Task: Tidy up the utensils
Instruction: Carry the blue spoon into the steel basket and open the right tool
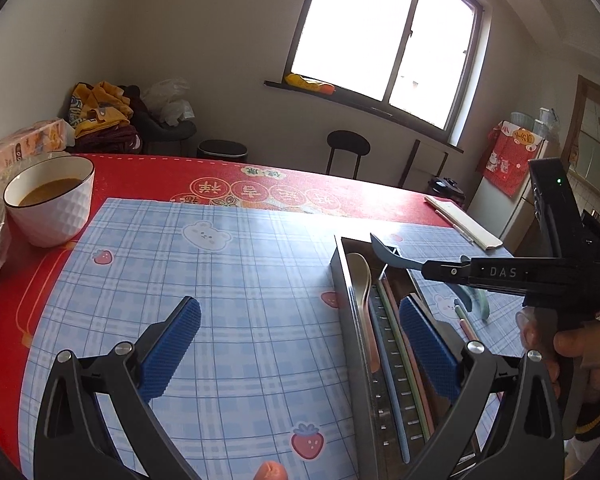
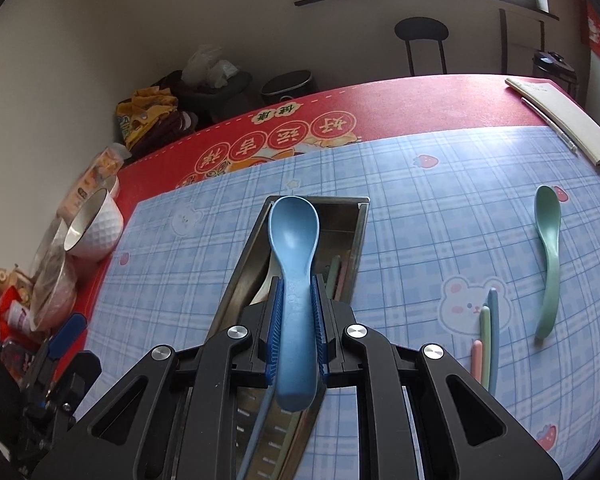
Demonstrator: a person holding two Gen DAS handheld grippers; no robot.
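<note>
- Room: window wall, stool under the sill, red printed table cover with a blue plaid mat on top.
- Metal utensil tray sits on the mat; it already holds a cream spoon and several pastel chopsticks.
- My right gripper is clamped on the blue spoon by its handle, jaws nearly closed, bowl pointing forward over the tray's far end.
- My left gripper has its jaws wide apart, nothing between them; one blue pad hangs over the mat, the other over the tray.
- Outside the tray, on the mat: green spoon, and three loose chopsticks beside the bear print.
- Clutter at the left table edge: white bowl with brown liquid, wrapped bowls, tissue pack. Folded paper with a pen at the far right.
- Tray's near end is hidden under my right gripper body; chopstick count in there is hard to make out.
- Left-edge packets are too distorted to identify.
</note>
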